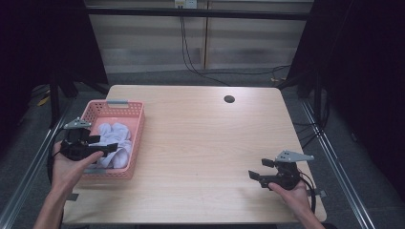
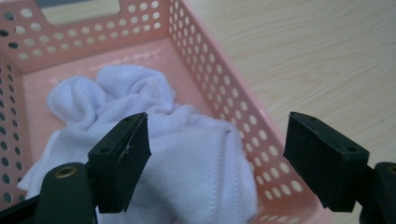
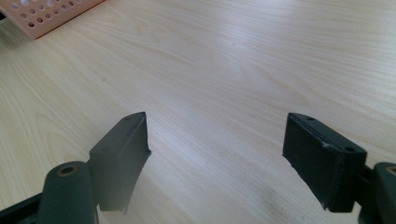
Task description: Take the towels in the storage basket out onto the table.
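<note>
The left gripper (image 2: 217,163) hangs with its jaws wide apart and nothing pinched between them, the near corner of a pink perforated basket (image 2: 219,74) below. A crumpled white cloth (image 2: 187,154) lies inside the basket, reaching toward 11 o'clock. Bare wooden table (image 2: 317,51) runs off toward 2 o'clock.

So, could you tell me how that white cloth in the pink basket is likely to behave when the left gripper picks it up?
The white cloth lies crumpled in soft folds, so it will probably droop and unfold rather than keep its shape. Its fleecy surface suggests the pads should grip without slipping. It looks light, though the perforated pink basket might shift if a fold snags its wall.
</note>
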The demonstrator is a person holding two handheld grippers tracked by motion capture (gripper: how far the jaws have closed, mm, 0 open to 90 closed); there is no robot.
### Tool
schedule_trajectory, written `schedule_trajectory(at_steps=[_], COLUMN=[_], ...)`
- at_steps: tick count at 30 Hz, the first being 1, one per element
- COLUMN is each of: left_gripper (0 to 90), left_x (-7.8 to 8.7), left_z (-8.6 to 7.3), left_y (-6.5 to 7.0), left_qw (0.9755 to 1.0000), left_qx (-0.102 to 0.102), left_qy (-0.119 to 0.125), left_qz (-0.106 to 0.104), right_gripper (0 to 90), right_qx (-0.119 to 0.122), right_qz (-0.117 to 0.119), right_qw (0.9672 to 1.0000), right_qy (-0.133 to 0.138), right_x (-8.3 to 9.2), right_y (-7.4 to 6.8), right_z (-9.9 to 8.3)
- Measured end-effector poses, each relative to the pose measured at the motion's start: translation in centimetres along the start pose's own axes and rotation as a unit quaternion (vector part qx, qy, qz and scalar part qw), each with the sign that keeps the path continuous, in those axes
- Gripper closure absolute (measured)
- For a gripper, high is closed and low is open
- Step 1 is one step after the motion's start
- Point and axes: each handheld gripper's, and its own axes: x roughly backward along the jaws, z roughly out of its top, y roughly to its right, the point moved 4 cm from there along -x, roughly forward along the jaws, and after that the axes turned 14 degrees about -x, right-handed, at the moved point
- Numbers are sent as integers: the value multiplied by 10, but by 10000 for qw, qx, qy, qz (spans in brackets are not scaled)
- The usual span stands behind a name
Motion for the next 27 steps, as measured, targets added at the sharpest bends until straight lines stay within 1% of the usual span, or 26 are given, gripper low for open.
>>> schedule_trajectory(at_steps=[1,2,3,4,5,7,8,9,10,11,12,13,14,15,16,17,18,19,20,21,22,23,24,25,26,27], left_gripper=[211,206,201,199,199,195,177,169,169,170,169,161,158,161,158,154,154,152,150,136,110,89,89,69,13,0], left_x=[-4,-5,-5,-6,-7,-8,-10,-12,-14,-16,-17,-18,-18,-21,-23,-23,-25,-29,-32,-34,-36,-36,-39,-43,-49,-52], left_z=[-3,-4,-4,-5,-5,-5,-5,-5,-5,-4,-3,-3,-3,-5,-7,-7,-11,-15,-17,-18,-19,-19,-19,-19,-18,-17], left_y=[-5,-7,-7,-9,-13,-14,-16,-17,-17,-17,-16,-17,-17,-21,-24,-24,-29,-35,-37,-38,-38,-38,-38,-39,-38,-37], left_qw=[9999,9998,9998,9998,9994,9992,9991,9988,9984,9981,9982,9981,9981,9969,9956,9956,9933,9913,9908,9895,9883,9883,9868,9840,9800,9780], left_qx=[42,14,14,-3,-51,-59,-12,12,2,-32,12,11,11,54,147,147,179,287,325,320,308,308,292,247,290,284], left_qy=[-106,-185,-185,-217,-325,-376,-408,-485,-559,-610,-603,-609,-609,-783,-923,-923,-1143,-1286,-1316,-1401,-1485,-1485,-1581,-1748,-1954,-2054], left_qz=[80,81,81,34,61,85,70,26,-12,23,6,-61,-61,3,50,50,72,6,-41,-124,-145,-145,-177,-219,-256,-246], right_gripper=[215,213,213,212,212,212,200,203,203,201,197,197,197,200,199,199,198,199,200,200,200,200,201,201,201,203], right_qx=[-20,-13,-13,-4,0,5,-6,-9,-9,-7,-10,-10,-10,-12,-12,-12,-9,18,29,10,13,13,5,7,5,14], right_qz=[8,9,9,29,20,30,-48,-27,-27,-31,-37,-24,-24,17,16,16,37,61,71,89,86,86,87,95,101,112], right_qw=[10000,10000,10000,10000,10000,9999,10000,10000,10000,10000,10000,10000,10000,9999,9999,9999,9999,9999,9999,9999,9999,9999,9999,9998,9998,9998], right_qy=[-19,-32,-32,-82,-94,-101,-79,-89,-89,-87,-84,-95,-95,-106,-104,-104,-110,-118,-114,-133,-135,-135,-137,-151,-165,-169], right_x=[0,0,0,-2,-2,-3,-3,-3,-3,-3,-3,-3,-3,-2,-3,-3,-3,-3,-3,-3,-3,-3,-4,-4,-4,-5], right_y=[0,0,0,0,0,0,0,0,0,0,0,0,0,-1,-1,-1,-1,-1,-1,-2,-2,-2,-1,-1,-2,-2], right_z=[0,0,0,-1,-1,-1,-1,0,0,0,0,-1,-1,-1,-1,-1,-1,-1,-1,-1,-1,-1,-1,-2,-2,-2])
